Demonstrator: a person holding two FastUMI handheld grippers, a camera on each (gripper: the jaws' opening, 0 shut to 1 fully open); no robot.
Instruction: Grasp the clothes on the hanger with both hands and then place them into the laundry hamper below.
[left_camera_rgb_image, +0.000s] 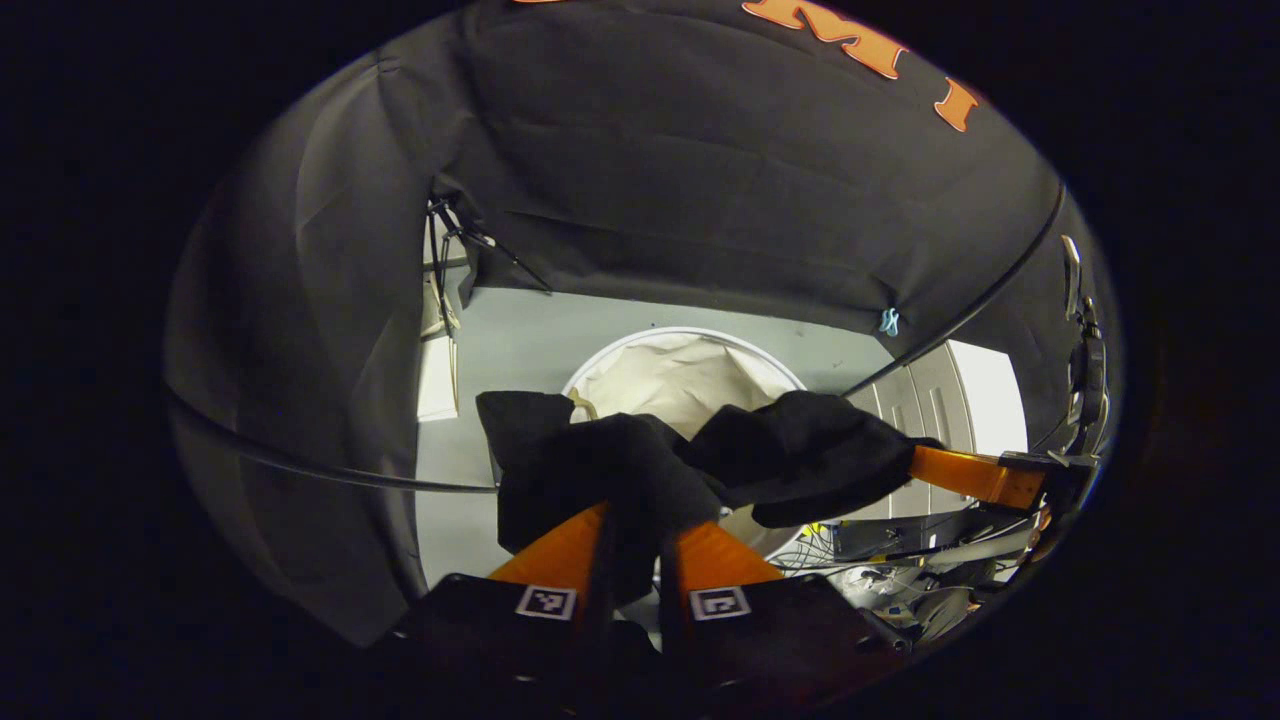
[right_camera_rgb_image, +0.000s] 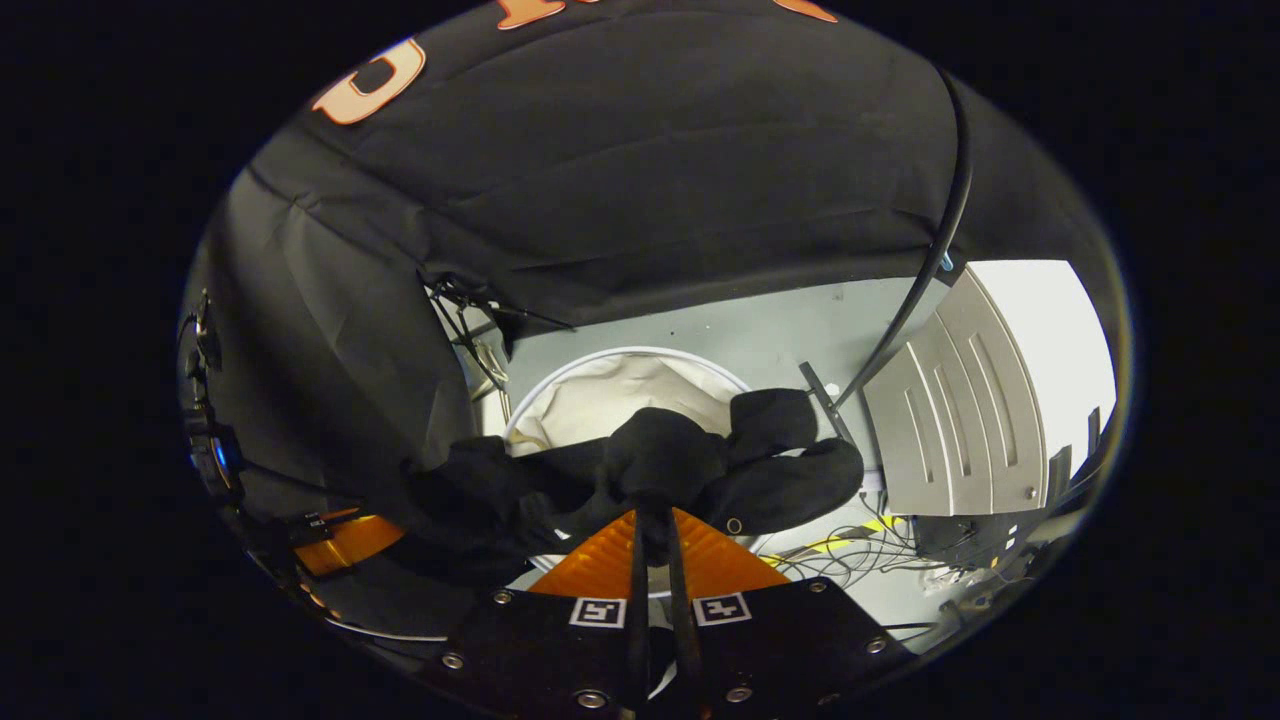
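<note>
A black garment (left_camera_rgb_image: 610, 470) hangs bunched between the two grippers, above the round white laundry hamper (left_camera_rgb_image: 680, 375) on the grey floor. In the left gripper view my left gripper (left_camera_rgb_image: 640, 525) is shut on a fold of the cloth, its orange fingers (left_camera_rgb_image: 560, 550) pressed close together. The right gripper's orange finger (left_camera_rgb_image: 965, 475) reaches in from the right, its tip buried in the cloth. In the right gripper view my right gripper (right_camera_rgb_image: 652, 520) is shut on the black garment (right_camera_rgb_image: 670, 460), which droops over the hamper (right_camera_rgb_image: 610, 395). The left gripper's orange finger (right_camera_rgb_image: 345, 540) shows at lower left.
Black booth cloth walls rise behind and to the left. A black rail (left_camera_rgb_image: 960, 315) crosses at the right. A grey ribbed cabinet (right_camera_rgb_image: 955, 410) stands to the right of the hamper, with loose cables (right_camera_rgb_image: 860, 555) on the floor in front of it.
</note>
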